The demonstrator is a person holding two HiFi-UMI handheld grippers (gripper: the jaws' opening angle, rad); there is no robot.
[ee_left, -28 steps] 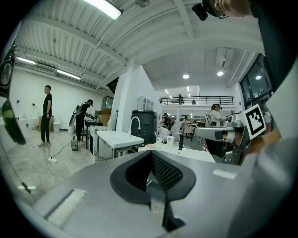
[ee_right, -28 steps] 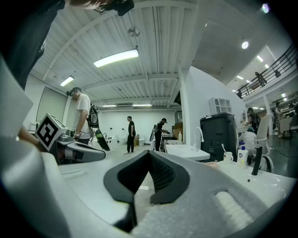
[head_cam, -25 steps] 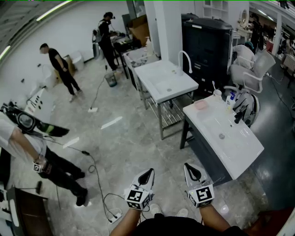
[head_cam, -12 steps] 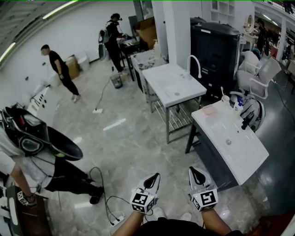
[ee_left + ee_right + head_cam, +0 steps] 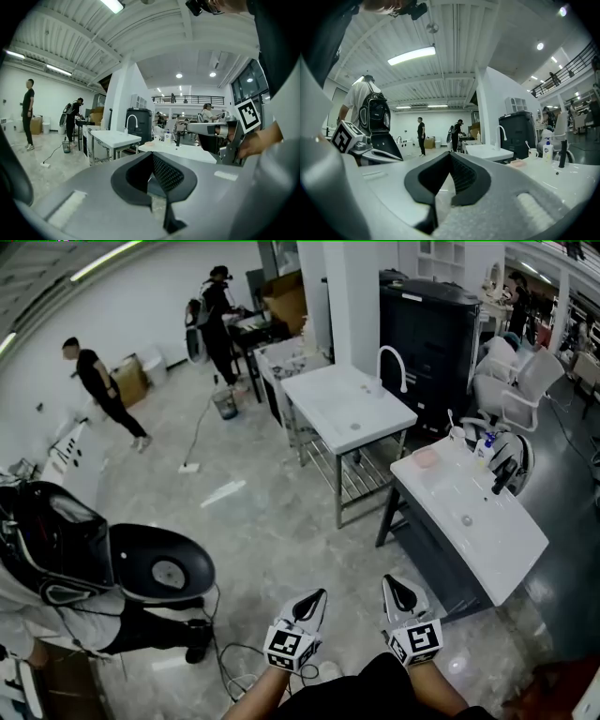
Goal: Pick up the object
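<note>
Left gripper [image 5: 315,597] and right gripper [image 5: 392,583]: ridged black pads pressed together, nothing between them. Which object is meant: cannot tell. A round pink soap dish [image 5: 425,457] sits on the glossy white sink counter [image 5: 492,545] ahead, right. Versus a second ago: a bystander's rounded black gear [image 5: 161,568] on the left is nearer.

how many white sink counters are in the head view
2. The far sink counter, with a white curved tap, stands mid-room. The near sink counter, with a black tap, is at the right. Others further back may be hidden.
</note>
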